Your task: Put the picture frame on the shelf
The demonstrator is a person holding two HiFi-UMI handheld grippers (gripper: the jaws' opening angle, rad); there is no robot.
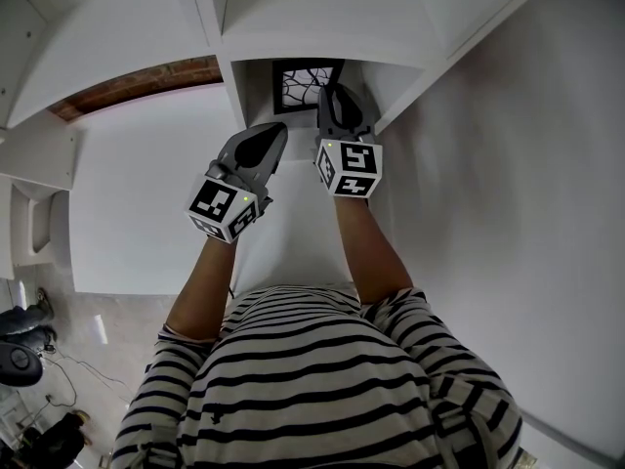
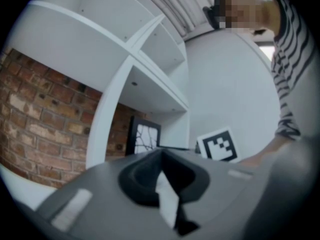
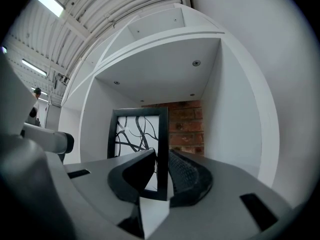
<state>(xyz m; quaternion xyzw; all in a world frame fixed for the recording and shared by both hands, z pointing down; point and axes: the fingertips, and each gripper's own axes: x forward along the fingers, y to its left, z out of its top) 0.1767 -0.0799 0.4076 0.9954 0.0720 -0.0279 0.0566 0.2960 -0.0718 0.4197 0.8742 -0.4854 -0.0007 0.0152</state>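
Note:
The picture frame (image 1: 306,84) is black with a branch-pattern print and stands upright inside a white shelf compartment (image 3: 165,69). My right gripper (image 1: 333,98) reaches into that compartment. In the right gripper view the frame (image 3: 132,131) has its right edge between the jaws, and the right gripper (image 3: 162,159) is shut on it. My left gripper (image 1: 273,135) hovers just left of the compartment, shut and holding nothing. The left gripper view shows the left gripper (image 2: 161,153), with the frame (image 2: 145,138) beyond it in the shelf.
The white shelf unit (image 2: 125,64) has several open compartments with thin dividers. A red brick wall (image 2: 35,129) shows behind it. The right gripper's marker cube (image 2: 218,145) is close on the left gripper's right. Dark equipment and cables (image 1: 24,345) lie on the floor at lower left.

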